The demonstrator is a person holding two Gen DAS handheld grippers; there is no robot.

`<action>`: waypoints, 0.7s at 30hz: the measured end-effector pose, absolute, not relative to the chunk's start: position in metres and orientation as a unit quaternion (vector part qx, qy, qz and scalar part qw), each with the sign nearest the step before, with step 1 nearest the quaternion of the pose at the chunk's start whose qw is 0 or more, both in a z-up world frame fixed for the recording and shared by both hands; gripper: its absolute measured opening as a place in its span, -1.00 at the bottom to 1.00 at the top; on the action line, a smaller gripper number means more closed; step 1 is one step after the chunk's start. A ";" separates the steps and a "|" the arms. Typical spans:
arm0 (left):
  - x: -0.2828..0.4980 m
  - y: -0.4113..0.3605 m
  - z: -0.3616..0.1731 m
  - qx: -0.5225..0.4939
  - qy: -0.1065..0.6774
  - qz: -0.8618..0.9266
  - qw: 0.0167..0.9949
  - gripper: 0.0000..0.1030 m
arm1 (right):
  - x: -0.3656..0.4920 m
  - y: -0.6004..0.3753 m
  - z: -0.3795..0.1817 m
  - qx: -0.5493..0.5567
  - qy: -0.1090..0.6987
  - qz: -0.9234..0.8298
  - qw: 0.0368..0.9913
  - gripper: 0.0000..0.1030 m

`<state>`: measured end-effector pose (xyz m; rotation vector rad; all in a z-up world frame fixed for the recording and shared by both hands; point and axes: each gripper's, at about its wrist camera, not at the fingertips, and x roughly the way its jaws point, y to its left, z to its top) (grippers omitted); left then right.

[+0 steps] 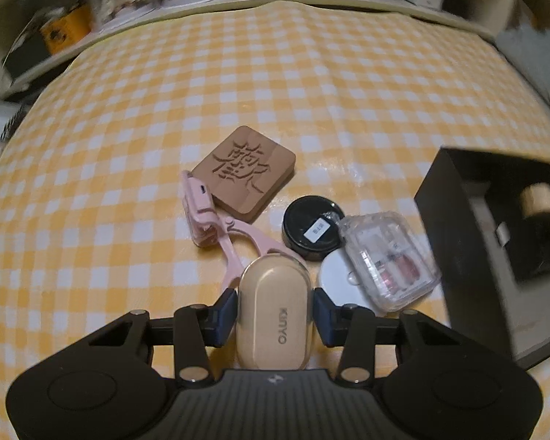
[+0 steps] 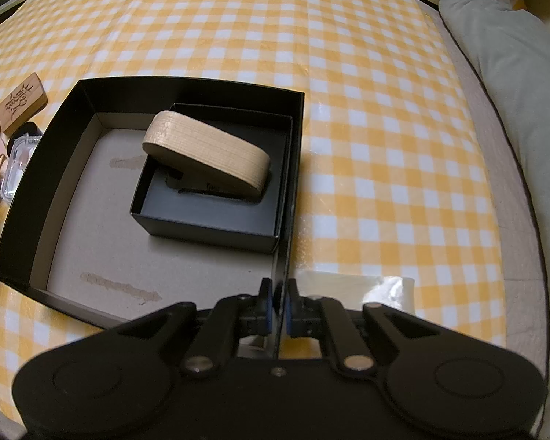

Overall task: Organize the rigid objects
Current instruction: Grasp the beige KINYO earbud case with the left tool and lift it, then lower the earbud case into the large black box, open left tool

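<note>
Left tongs (image 1: pixel 274 310) clamp one beige case (image 1: pixel 273 308); right tongs (image 2: pixel 278 306) pinch one black box (image 2: pixel 40 168) wall.

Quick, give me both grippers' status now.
Left gripper: closed on the beige KUNYO case.
Right gripper: closed on the right wall of the black box.

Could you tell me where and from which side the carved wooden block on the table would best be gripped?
The carved wooden block lies flat, carving up, so take it from above across two opposite thin edges. Its far and right edges look free; the pink eyelash curler crowds the near-left edge, so I would span the other pair, probably near the far corner.
</note>
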<state>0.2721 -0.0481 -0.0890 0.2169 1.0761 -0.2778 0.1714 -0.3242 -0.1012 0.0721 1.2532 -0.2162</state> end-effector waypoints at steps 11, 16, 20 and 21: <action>0.233 -0.085 -0.029 -0.029 0.499 -0.211 0.840 -0.12 | 0.172 -0.324 -0.101 0.033 0.585 -0.101 0.804 -0.86; 0.238 -0.131 -0.024 -0.056 0.491 -0.227 0.839 -0.12 | 0.170 -0.325 -0.102 0.031 0.585 -0.099 0.804 -0.86; 0.251 -0.167 -0.039 -0.058 0.494 -0.217 0.840 -0.12 | 0.171 -0.326 -0.102 0.030 0.585 -0.098 0.804 -0.86; 0.253 -0.174 -0.043 -0.056 0.496 -0.214 0.840 -0.12 | 0.171 -0.325 -0.101 0.030 0.585 -0.098 0.804 -0.86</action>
